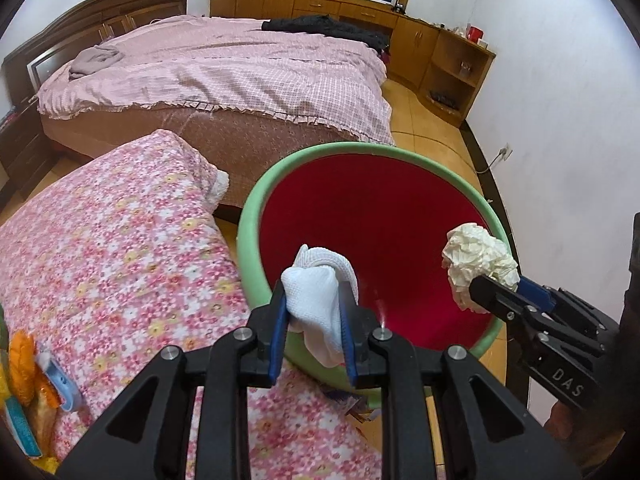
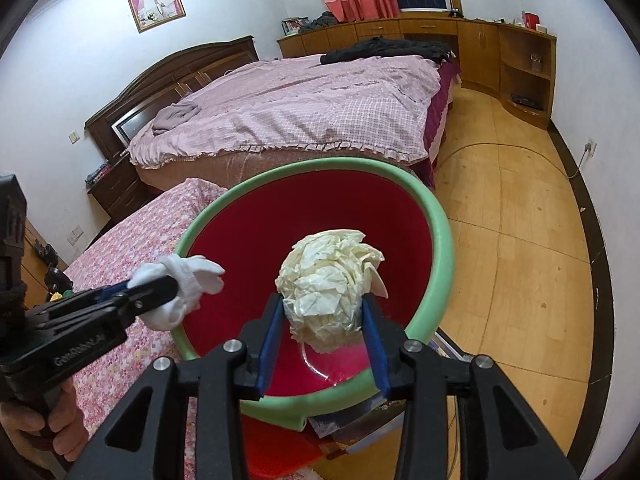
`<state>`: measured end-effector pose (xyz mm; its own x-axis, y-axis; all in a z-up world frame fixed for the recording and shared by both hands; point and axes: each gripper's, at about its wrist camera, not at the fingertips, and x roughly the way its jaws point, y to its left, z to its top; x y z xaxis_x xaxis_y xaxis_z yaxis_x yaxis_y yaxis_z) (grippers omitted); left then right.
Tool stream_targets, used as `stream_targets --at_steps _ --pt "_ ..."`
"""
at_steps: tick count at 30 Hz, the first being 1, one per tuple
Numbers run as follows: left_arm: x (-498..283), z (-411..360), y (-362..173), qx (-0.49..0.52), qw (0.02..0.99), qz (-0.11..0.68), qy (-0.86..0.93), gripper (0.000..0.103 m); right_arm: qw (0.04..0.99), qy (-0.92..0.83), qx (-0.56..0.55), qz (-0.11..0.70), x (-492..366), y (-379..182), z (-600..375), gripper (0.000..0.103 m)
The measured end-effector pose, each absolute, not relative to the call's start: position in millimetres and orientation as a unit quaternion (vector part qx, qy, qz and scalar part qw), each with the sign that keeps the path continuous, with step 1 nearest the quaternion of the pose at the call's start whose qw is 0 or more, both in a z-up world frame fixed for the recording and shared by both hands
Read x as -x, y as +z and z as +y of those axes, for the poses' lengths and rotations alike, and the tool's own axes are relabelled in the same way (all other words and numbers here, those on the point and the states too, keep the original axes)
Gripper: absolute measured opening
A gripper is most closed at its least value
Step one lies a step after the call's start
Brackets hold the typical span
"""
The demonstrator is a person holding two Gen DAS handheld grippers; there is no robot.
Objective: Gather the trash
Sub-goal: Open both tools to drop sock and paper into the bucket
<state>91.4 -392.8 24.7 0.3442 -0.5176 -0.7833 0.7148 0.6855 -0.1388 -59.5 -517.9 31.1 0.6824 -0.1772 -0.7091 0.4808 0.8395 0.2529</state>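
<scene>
Fingers (image 1: 280,312) of the left gripper (image 1: 314,300), flat blue pads on black arms, stand narrow and pinch a soft white wad of waffle-textured cloth (image 1: 316,292), which bulges above and droops below the pads. Over on the right gripper (image 2: 322,312), the same blue-padded fingers (image 2: 269,332) stand wider with a crumpled ball of cream paper (image 2: 330,276) between them; the ball is round and creased, its sides meeting both pads, and whether they squeeze it cannot be told. Both wads hang over the mouth of a round plastic bin (image 1: 256,200), smooth and deep red inside with a thick pale green rim; the cloth sits above its near left edge and the paper above its near right side. In the left wrist view the other gripper reaches in from the right with the paper ball at its tip (image 1: 478,262). Beside the bin on the left lies a padded surface under a pink floral cover (image 1: 120,248). Beyond stands a wide bed (image 2: 304,112) with a pink checked quilt edged in a frill and a dark wooden headboard. Glossy yellow-brown floor tiles (image 2: 500,248) spread to the right.
</scene>
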Motion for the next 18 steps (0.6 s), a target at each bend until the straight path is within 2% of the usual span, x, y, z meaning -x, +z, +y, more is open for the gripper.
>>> stream_targets --at_steps 2,4,7,11,18 --pt "-91 -395 23 -0.117 0.812 0.428 -0.378 0.024 0.893 -0.182 -0.216 0.35 59 31 -520 0.044" --pt "-94 -396 22 -0.116 0.812 0.431 -0.376 0.033 0.895 -0.178 -0.218 0.347 57 31 -522 0.045" --pt "-98 -396 21 -0.108 0.814 0.434 -0.371 0.04 0.895 -0.177 -0.223 0.343 57 31 -523 0.05" --pt "-102 -393 23 -0.106 0.816 0.431 -0.37 0.042 0.897 -0.175 -0.225 0.337 57 33 -523 0.054" --pt "-92 -379 39 -0.106 0.825 0.413 -0.371 0.042 0.901 -0.171 -0.223 0.33 60 42 -514 0.054"
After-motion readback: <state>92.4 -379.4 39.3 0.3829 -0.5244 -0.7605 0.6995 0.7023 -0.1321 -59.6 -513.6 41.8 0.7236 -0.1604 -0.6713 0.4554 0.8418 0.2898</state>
